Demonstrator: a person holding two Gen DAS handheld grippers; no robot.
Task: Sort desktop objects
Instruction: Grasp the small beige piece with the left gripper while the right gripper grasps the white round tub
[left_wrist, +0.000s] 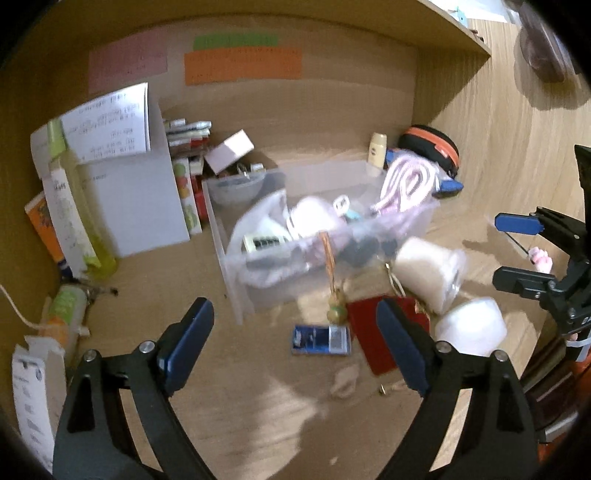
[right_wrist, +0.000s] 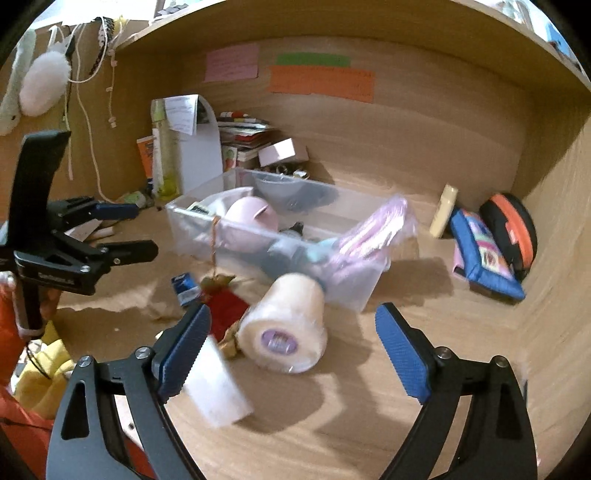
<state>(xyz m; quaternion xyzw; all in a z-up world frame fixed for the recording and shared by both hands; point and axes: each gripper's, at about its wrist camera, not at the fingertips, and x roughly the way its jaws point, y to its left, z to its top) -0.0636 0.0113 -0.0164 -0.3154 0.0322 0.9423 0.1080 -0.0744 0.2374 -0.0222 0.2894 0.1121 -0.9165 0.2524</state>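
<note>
A clear plastic bin (left_wrist: 236, 258) (right_wrist: 354, 299) stands mid-desk, full of mixed items. In front of it lie two white rolls (left_wrist: 428, 273) (right_wrist: 291, 325), (left_wrist: 471, 325) (right_wrist: 218, 384), a red booklet (left_wrist: 369, 332) (right_wrist: 225, 310), a small blue packet (left_wrist: 320, 339) (right_wrist: 184, 286) and a wooden charm on a cord (left_wrist: 334, 306). My left gripper (left_wrist: 295, 343) is open and empty above the blue packet; it also shows in the right wrist view (right_wrist: 133, 229). My right gripper (right_wrist: 291, 350) is open and empty, over the rolls; it also shows in the left wrist view (left_wrist: 506, 251).
Books, papers and a green bottle (left_wrist: 74, 206) stand at the back left. A black-orange case (right_wrist: 513, 229), a blue pouch (right_wrist: 484, 254) and a cream bottle (right_wrist: 443, 210) sit at the back right. Wooden walls enclose the desk. Cords hang at the left (right_wrist: 85, 96).
</note>
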